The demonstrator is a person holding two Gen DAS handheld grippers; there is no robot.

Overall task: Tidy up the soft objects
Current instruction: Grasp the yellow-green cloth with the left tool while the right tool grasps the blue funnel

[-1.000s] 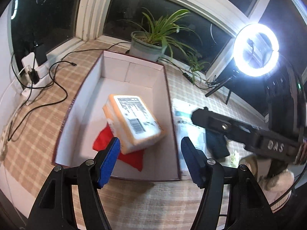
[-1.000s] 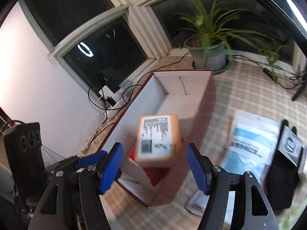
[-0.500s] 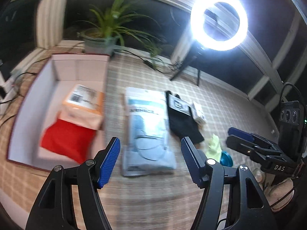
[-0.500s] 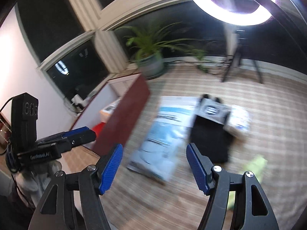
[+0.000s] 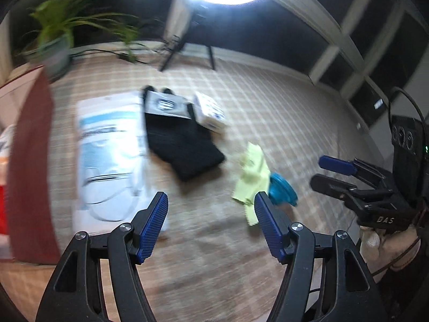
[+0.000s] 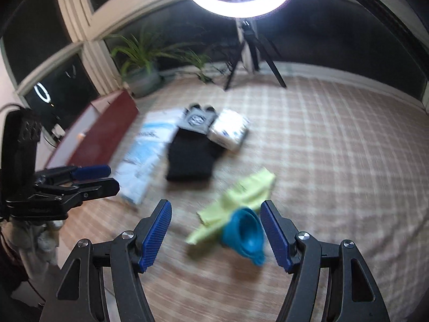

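Soft items lie on the checked mat. A white-and-blue plastic pack [image 5: 107, 161] [image 6: 144, 158] lies beside a black folded garment with a grey card [image 5: 182, 145] [image 6: 191, 158] and a small white packet [image 5: 210, 110] [image 6: 229, 130]. A yellow-green cloth [image 5: 252, 171] [image 6: 241, 196] lies against a teal collapsible cup [image 5: 283, 190] [image 6: 245, 230]. My left gripper [image 5: 210, 206] [image 6: 114, 178] hovers over bare mat, its jaws opening with nothing between them. My right gripper [image 6: 214, 214] [image 5: 321, 173] is open above the cloth and cup, apart from both.
The dark red box [image 5: 29, 161] [image 6: 102, 136] with white inner walls stands at the left. A potted plant [image 6: 142, 75] and a ring light on a tripod [image 6: 241, 5] stand at the back by the windows. A person's hand [image 5: 380, 244] holds the right gripper.
Both grippers have swung away from the red box to the right, over the items on the mat. The orange packet and red cloth in the box have slid to the left edge of view.
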